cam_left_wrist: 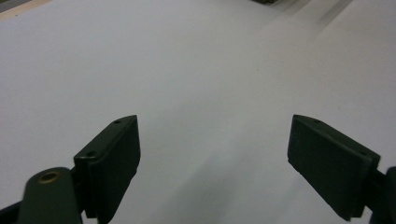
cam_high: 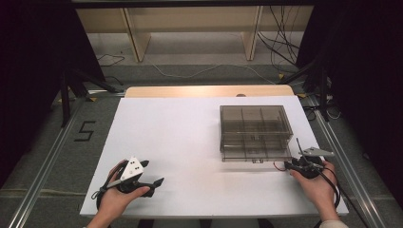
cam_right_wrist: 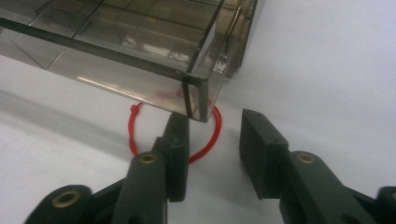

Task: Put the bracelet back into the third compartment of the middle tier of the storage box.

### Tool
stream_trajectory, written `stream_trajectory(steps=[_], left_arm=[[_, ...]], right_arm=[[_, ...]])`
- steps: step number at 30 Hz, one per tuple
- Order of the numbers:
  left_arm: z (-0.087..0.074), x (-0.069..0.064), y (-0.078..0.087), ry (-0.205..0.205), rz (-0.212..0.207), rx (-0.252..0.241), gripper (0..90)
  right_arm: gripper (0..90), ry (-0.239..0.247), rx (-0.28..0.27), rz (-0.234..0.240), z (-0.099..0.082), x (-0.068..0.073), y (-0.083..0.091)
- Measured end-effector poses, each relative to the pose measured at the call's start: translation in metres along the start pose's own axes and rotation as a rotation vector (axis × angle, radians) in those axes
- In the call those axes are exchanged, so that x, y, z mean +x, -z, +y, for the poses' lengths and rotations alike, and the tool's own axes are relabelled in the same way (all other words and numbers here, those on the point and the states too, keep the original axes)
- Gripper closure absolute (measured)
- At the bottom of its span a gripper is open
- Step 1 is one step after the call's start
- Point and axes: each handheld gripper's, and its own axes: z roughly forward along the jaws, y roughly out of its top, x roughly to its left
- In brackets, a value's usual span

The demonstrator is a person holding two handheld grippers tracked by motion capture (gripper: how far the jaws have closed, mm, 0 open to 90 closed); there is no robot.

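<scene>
The right gripper (cam_right_wrist: 212,154), jaws partly open and empty, sits low just before the thin red elastic loop (cam_right_wrist: 205,148) half-tucked under the smoky transparent plastic compartment box (cam_right_wrist: 140,37), seemingly to pinch it, while the left gripper (cam_left_wrist: 212,163) idles wide open over bare white tabletop (cam_left_wrist: 187,70).

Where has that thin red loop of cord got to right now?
The thin red loop of cord lies on the white table, partly tucked under the near right corner of the smoky clear plastic compartment box, just ahead of the right gripper.
</scene>
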Motion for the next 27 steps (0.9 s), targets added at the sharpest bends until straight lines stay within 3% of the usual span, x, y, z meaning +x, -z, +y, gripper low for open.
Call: stream_trajectory(steps=[9,27], left_arm=[[0.0,-0.0002,0.0002,-0.002,0.003,-0.002,17.2],[-0.0001,0.0,0.0002,-0.002,0.005,-0.002,17.7]], right_arm=[[76.3,-0.027,-0.017,0.005,-0.0033,-0.004,-0.0002],[88.6,-0.09,-0.012,0.013,-0.0034,-0.0069,-0.0007]])
